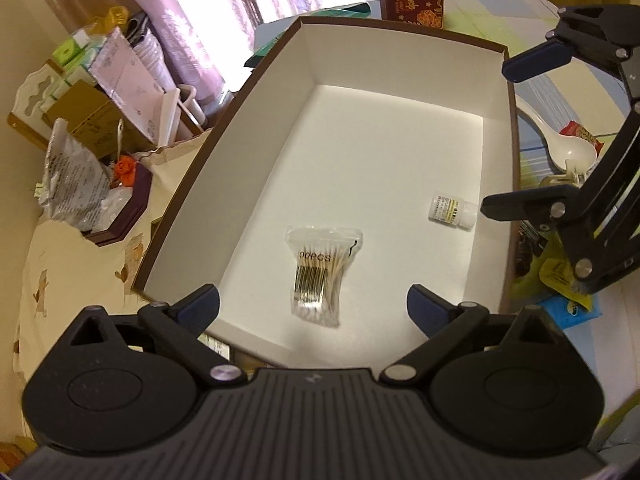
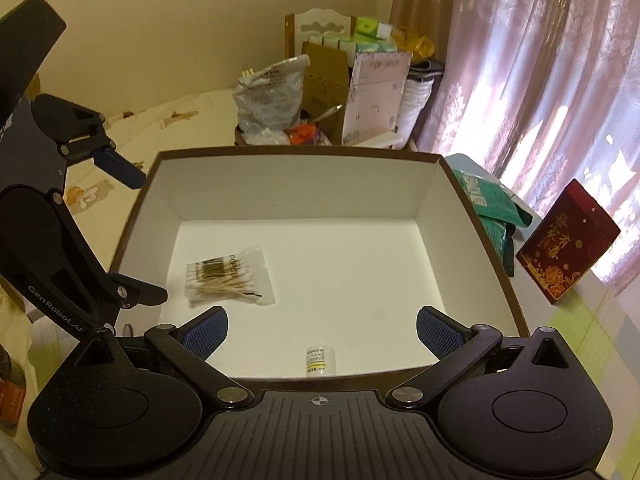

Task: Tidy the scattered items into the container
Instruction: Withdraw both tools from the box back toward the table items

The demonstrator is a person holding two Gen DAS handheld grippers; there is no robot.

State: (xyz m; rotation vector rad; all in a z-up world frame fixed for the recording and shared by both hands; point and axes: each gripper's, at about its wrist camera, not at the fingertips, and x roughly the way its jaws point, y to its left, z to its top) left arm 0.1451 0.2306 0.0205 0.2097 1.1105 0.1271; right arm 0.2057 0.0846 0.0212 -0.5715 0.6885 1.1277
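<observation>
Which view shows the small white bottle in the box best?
The left wrist view: the small white bottle lies on its side in full view on the box floor, label and cap visible. In the right wrist view, the box's near wall cuts off its lower end.

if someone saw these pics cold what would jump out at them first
The big brown-rimmed box with its white inside fills the middle of both views. On its floor lie just two things: a clear bag of cotton swabs toward the left gripper's side, and a small white bottle on its side by the right-hand wall. Both grippers, left gripper and right gripper, hang above it open and empty.
</observation>
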